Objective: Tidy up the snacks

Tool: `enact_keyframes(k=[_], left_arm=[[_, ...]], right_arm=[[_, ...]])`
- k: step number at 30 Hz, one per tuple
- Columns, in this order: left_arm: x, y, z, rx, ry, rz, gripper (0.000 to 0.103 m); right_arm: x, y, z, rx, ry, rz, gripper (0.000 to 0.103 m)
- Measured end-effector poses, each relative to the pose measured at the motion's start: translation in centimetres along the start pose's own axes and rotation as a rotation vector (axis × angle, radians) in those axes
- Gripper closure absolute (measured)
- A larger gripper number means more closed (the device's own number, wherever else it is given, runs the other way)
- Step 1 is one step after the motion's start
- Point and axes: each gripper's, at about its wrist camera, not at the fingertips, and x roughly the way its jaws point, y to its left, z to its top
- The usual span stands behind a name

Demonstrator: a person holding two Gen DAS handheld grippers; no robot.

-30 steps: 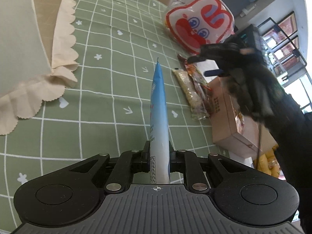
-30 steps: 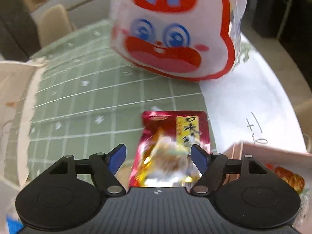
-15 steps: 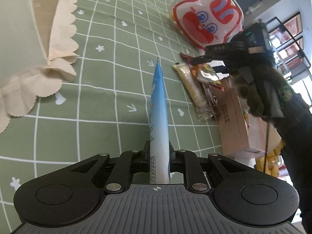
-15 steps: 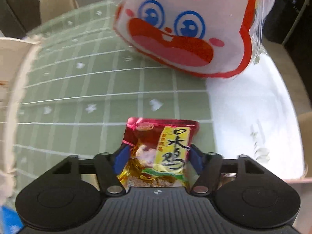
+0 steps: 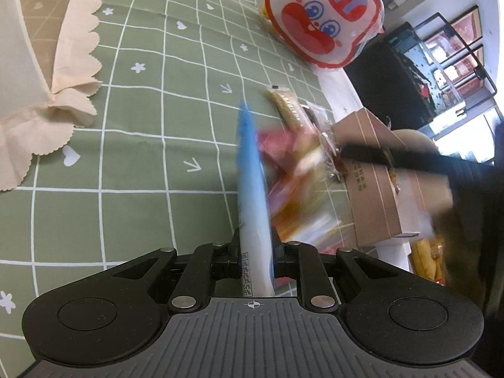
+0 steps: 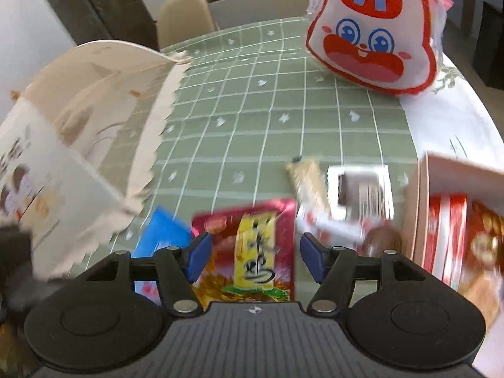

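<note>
snacks are spread over a bench covered by a green checked cloth (image 6: pixel 252 119), and two are lifted off it at once, seemingly so that both can be carried to one container. the left gripper (image 5: pixel 256 252) is clamped narrowly on a blue and white packet (image 5: pixel 252 173), which is held on edge so that it stands out thin and straight ahead of the jaws; small print with percent signs is seen at its lower end, too fine to be read. the right gripper (image 6: pixel 252 252) has its blue pads set about halfway apart on either side of a red foil packet (image 6: pixel 252 249); the jaws have just been opening a little, and whether the pads press on the packet cannot be told through the blur. a yellow label with bold black chinese characters is borne on its front, smeared past reading.

left of it, a cream scallop-edged paper box (image 6: pixel 94 119) stands open, judged to be where the sorted snacks are meant to go; printed cartoon figures show on its side. a cardboard carton (image 5: pixel 375 182) at the bench edge carries dark printing, not legible. a rabbit-faced bag (image 6: pixel 371 31) in red, white and blue sits at the far end, well apart. a pale bar in clear wrap (image 6: pixel 307 182) and a white wrapped snack (image 6: pixel 359 195) lie flat just beside each other, not yet collected.
</note>
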Motion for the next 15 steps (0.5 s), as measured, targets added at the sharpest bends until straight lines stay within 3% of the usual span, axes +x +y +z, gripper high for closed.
enact_keyframes(k=[5, 9, 12, 15], left_arm=[[-0.3, 0.5, 0.1, -0.013, -0.007, 0.004, 0.085], [-0.3, 0.5, 0.4, -0.001, -0.004, 0.001, 0.085], [-0.1, -0.1, 0.6, 0.018, 0.000, 0.001, 0.085], [0.0, -0.6, 0.5, 0.043, 0.009, 0.007, 0.085]], right_arm=[[-2.9, 0.3, -6.4, 0.015, 0.015, -0.013, 0.039], [-4.0, -1.4, -10.5, 0.013, 0.045, -0.161, 0.039], [-4.5, -3.7, -10.8, 0.060, 0.006, -0.259, 0.039], [-4.8, -5.6, -10.0, 0.156, -0.063, -0.209, 0.039]])
